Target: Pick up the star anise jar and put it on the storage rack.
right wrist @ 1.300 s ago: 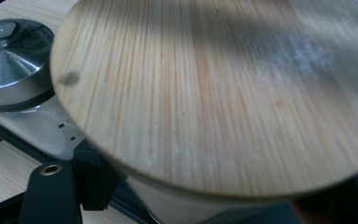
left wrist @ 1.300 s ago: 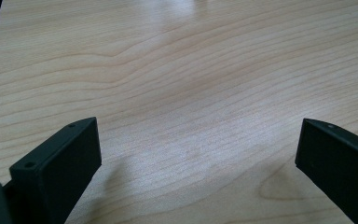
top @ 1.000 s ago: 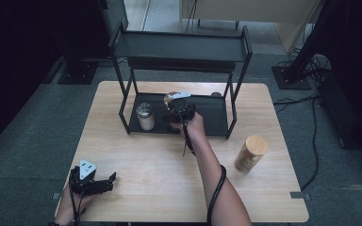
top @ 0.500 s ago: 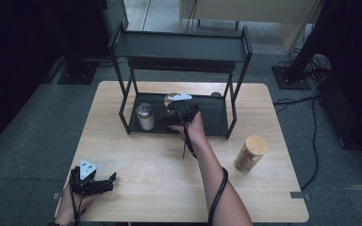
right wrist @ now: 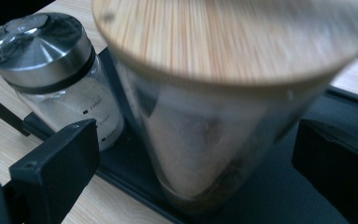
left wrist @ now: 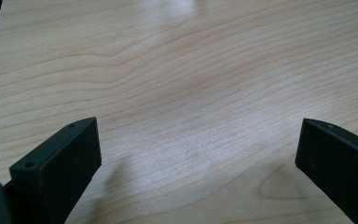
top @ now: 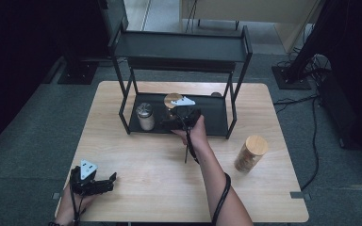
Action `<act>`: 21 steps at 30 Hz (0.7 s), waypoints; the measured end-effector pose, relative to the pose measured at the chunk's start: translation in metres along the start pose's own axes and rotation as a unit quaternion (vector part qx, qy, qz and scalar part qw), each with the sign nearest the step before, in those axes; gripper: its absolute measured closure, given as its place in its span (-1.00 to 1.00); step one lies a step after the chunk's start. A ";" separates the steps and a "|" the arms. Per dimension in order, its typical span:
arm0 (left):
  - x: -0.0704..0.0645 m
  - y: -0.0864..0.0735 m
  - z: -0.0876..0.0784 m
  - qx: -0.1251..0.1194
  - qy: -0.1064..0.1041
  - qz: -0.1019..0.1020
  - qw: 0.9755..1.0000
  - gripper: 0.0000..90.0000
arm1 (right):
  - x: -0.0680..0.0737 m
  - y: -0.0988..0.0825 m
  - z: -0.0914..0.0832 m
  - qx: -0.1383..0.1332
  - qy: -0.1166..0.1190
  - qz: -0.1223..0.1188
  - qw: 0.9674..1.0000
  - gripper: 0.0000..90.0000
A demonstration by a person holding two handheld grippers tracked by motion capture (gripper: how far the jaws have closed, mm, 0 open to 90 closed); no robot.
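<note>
My right black two-jaw gripper (right wrist: 193,154) has matte black jaws, and between them I see the clear glass jar with the pale striped bamboo lid (right wrist: 223,93), brown bits inside. Beside it, the clear glass jar with the shiny silver metal lid (right wrist: 60,70), whitish contents, small dark print. Both stand on the black metal two-tier rack (top: 217,117). The light wood table (top: 146,160) shows wavy tan grain. My left black two-jaw gripper (top: 92,181) wears a grey three-cornered plate. Off right, another clear glass jar with a light bamboo lid (top: 250,153), brownish inside.
</note>
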State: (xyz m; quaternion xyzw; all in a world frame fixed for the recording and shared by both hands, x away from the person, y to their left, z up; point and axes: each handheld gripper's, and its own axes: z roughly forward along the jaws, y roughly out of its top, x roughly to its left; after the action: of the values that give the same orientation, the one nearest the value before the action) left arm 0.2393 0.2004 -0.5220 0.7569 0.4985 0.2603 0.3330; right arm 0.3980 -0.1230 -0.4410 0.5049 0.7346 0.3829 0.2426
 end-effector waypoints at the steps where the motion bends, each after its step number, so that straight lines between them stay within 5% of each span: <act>1: 0.000 0.000 0.000 0.001 0.000 0.000 1.000 -0.99 | -0.001 -0.002 0.000 -0.002 0.001 0.000 1.000 -0.98; 21: -0.001 0.000 0.001 0.003 0.004 0.005 1.000 -0.99 | -0.008 -0.038 -0.004 0.006 -0.004 0.029 1.000 -0.98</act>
State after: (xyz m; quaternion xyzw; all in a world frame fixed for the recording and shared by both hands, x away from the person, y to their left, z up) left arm 0.2395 0.1991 -0.5223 0.7593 0.4971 0.2632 0.3272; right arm 0.3765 -0.1395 -0.4698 0.5285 0.7210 0.3839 0.2313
